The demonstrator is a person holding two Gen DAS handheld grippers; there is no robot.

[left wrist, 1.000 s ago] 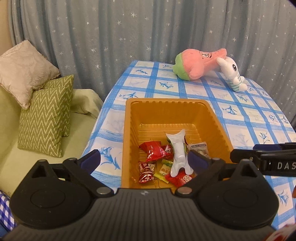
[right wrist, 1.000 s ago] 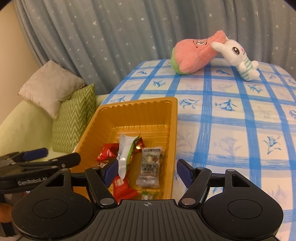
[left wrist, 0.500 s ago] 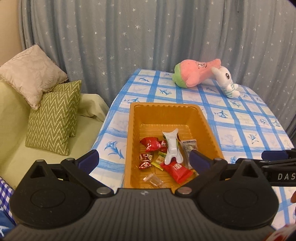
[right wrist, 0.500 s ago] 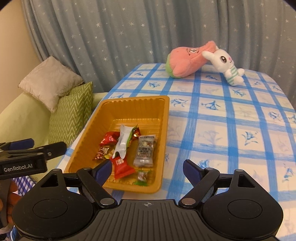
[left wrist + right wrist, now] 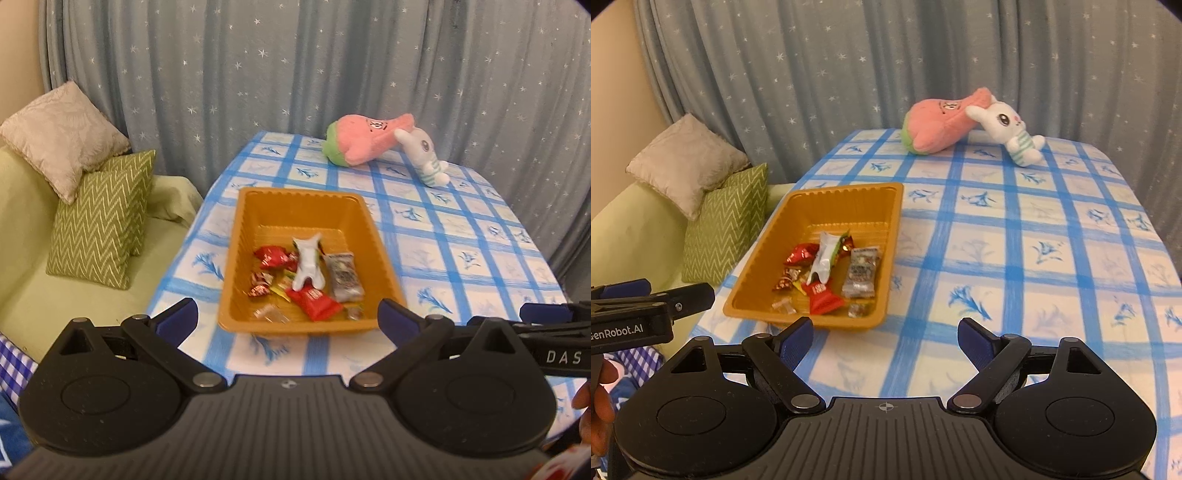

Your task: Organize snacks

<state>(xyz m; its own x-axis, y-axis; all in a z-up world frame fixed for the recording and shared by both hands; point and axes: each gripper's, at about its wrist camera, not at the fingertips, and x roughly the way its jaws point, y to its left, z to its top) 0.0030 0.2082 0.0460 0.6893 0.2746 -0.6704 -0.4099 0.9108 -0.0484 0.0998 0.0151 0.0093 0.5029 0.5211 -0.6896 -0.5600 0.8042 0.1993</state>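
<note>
An orange tray (image 5: 295, 206) (image 5: 842, 199) sits on the blue-checked tablecloth near its left edge. In it lie several snacks: a white pouch (image 5: 308, 264) (image 5: 824, 254), red wrappers (image 5: 314, 302) (image 5: 823, 299), a grey bar (image 5: 343, 277) (image 5: 862, 273) and small candies. My left gripper (image 5: 286, 319) is open and empty, held back from the tray's near rim. My right gripper (image 5: 884, 336) is open and empty, in front of the tray's near right corner. Each gripper shows at the edge of the other's view.
A pink plush (image 5: 365, 142) (image 5: 942, 127) and a white bunny plush (image 5: 424, 155) (image 5: 1008, 129) lie at the table's far end. A green sofa with cushions (image 5: 96, 221) (image 5: 727, 221) stands left of the table. A starred curtain hangs behind.
Both grippers have pulled back and up from the tray, so the tray looks smaller and farther. Both stay open and empty. The snacks have not moved.
</note>
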